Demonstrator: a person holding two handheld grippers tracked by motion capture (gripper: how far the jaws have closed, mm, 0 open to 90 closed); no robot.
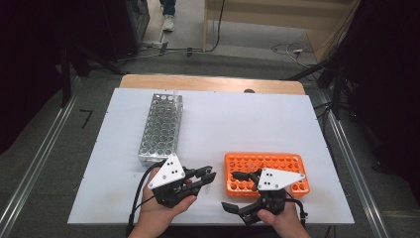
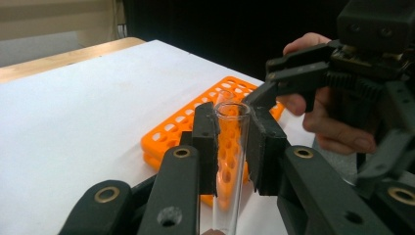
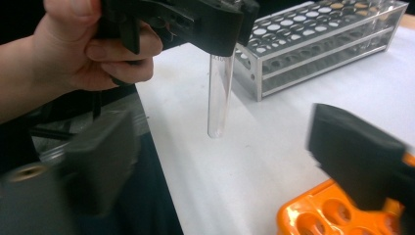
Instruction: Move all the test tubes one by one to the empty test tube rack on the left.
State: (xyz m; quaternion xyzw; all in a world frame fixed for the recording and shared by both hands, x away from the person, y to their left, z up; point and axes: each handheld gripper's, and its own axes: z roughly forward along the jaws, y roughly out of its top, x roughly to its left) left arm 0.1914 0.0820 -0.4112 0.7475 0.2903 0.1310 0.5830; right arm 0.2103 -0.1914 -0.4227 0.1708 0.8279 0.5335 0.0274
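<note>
A clear glass test tube [image 2: 230,161] stands upright between the pads of my left gripper [image 2: 230,132], which is shut on it near its open top. In the right gripper view the same tube [image 3: 218,98] hangs from those jaws, its round bottom close to the white table. In the high view my left gripper [image 1: 200,177] is at the front, just left of the orange rack [image 1: 267,172]. My right gripper [image 1: 237,192] is at that rack's front left corner, and its jaws [image 3: 230,152] are wide apart with nothing between them.
A metal tube rack [image 1: 161,129] with many empty holes stands left of centre on the white table [image 1: 237,124], and it also lies behind the tube [image 3: 313,44]. The orange rack [image 2: 186,125] has several empty holes. Black cables trail off the front edge.
</note>
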